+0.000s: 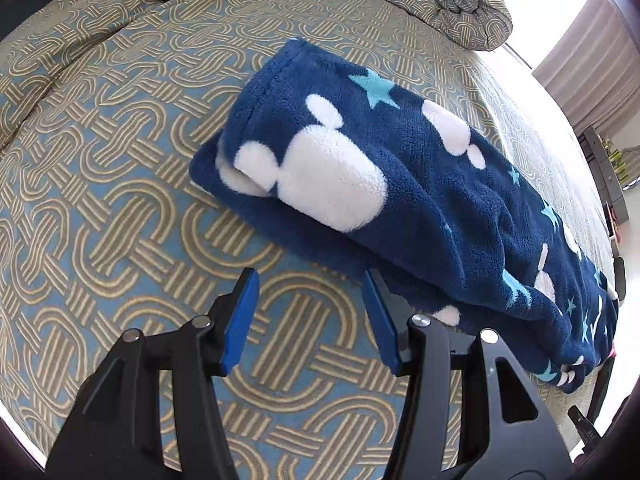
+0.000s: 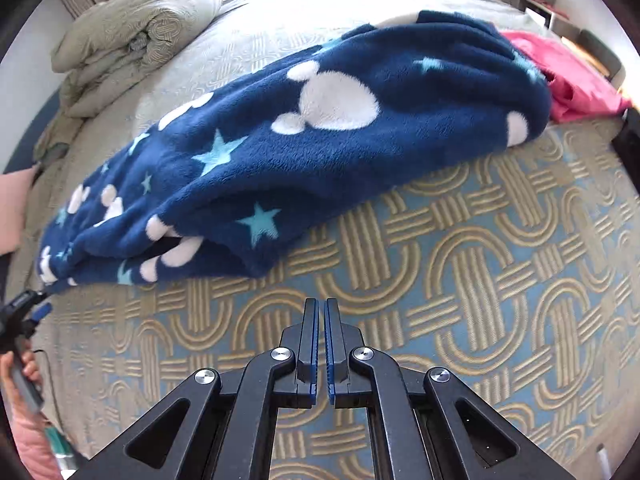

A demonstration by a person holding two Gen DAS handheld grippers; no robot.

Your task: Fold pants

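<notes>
The pants (image 1: 400, 184), dark blue fleece with white mouse-head shapes and pale blue stars, lie folded into a long bundle on the bed (image 1: 140, 220). The bed carries a blue cover patterned with tan interlocking loops. In the left wrist view the bundle runs from the middle of the bed toward its right edge, with one end reaching that edge. The nearer end shows layered fabric, one fold lying over another.

The left gripper (image 1: 312, 316) hovers above the cover with its jaws spread wide and nothing between them. Its right finger sits just beside the near edge of the pants; contact cannot be confirmed.

The right gripper (image 2: 321, 340) has its jaws drawn almost together, a thin gap showing between the blue pads, and holds nothing. It is over bare cover, apart from the pants (image 2: 300, 140).

A rolled duvet (image 2: 132, 28) lies at the far left corner in the right wrist view. A pink cloth (image 2: 568, 80) lies touching the far right end of the pants.
</notes>
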